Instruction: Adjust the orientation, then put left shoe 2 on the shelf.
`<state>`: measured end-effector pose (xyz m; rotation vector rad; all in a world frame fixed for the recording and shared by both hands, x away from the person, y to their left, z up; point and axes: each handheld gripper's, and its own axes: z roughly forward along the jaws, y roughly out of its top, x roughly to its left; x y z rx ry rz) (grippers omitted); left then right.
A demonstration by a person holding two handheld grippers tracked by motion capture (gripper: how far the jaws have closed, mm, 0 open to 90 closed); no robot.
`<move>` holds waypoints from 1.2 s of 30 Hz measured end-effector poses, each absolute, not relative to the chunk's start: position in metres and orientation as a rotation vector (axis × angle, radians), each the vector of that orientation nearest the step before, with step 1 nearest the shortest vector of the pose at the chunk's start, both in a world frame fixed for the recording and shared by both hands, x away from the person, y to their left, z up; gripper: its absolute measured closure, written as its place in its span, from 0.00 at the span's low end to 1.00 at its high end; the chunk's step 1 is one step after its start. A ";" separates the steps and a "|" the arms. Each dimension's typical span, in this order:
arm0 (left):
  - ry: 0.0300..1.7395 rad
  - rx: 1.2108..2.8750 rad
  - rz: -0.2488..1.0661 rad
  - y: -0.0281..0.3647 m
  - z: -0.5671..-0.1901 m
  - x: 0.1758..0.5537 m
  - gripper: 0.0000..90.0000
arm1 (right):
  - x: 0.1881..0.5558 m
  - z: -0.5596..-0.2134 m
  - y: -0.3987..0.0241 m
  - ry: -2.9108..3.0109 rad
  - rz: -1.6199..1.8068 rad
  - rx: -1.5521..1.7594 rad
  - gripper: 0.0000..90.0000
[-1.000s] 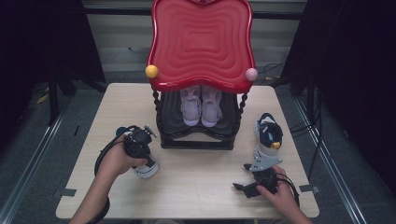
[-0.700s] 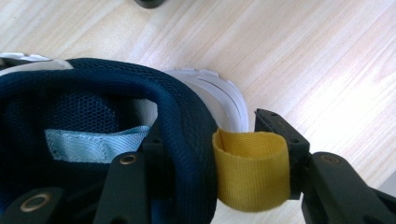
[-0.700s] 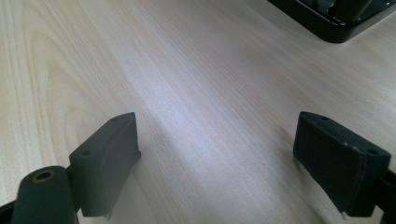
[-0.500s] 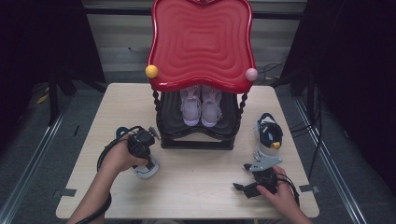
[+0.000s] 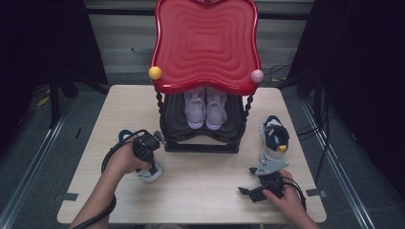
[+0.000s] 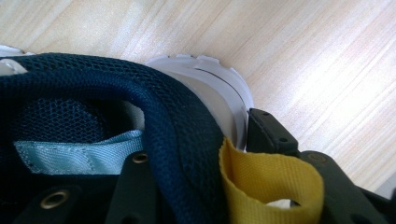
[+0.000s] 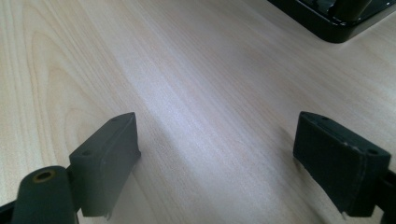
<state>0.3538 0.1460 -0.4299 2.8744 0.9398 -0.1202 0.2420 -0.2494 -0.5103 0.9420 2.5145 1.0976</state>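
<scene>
While your left gripper [image 5: 145, 151] sits over the navy shoe [image 5: 143, 169] at the near left of the table [image 5: 200, 195], its jaws have just been closing with the shoe's heel collar between them: in the left gripper view one black jaw lies inside the shoe against the mesh [image 6: 187, 154], the other outside beside the white heel [image 6: 224, 107], and the yellow pull loop [image 6: 271, 179] stands between the collar and that outer jaw. You cannot tell from these views whether the pads already press on the collar. The shoe rests on the tabletop, just left of the black base of the rack [image 5: 203, 138]. Your right gripper [image 5: 258, 188] lies near the right front edge, its jaws spread wide over bare wood with nothing between them. The second navy shoe [image 5: 274, 143] stands just beyond it, right of the rack. A pink pair [image 5: 205, 107] sits on the rack's lower shelf, under the red top [image 5: 205, 43].
</scene>
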 end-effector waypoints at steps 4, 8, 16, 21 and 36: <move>0.940 2.887 -0.134 0.145 -0.429 0.355 0.68 | 0.242 -0.510 -0.249 2.513 1.097 0.940 0.15; 0.931 2.901 -0.157 0.145 -0.429 0.355 0.71 | 0.242 -0.510 -0.249 2.513 1.097 0.940 0.15; 0.939 2.900 -0.146 0.144 -0.430 0.353 0.76 | 0.242 -0.510 -0.249 2.515 1.098 0.940 0.15; 0.931 2.901 -0.131 0.145 -0.424 0.351 0.78 | 0.242 -0.510 -0.249 2.517 1.099 0.939 0.15; 0.941 2.888 -0.118 0.147 -0.397 0.350 0.86 | 0.242 -0.510 -0.249 2.516 1.101 0.941 0.15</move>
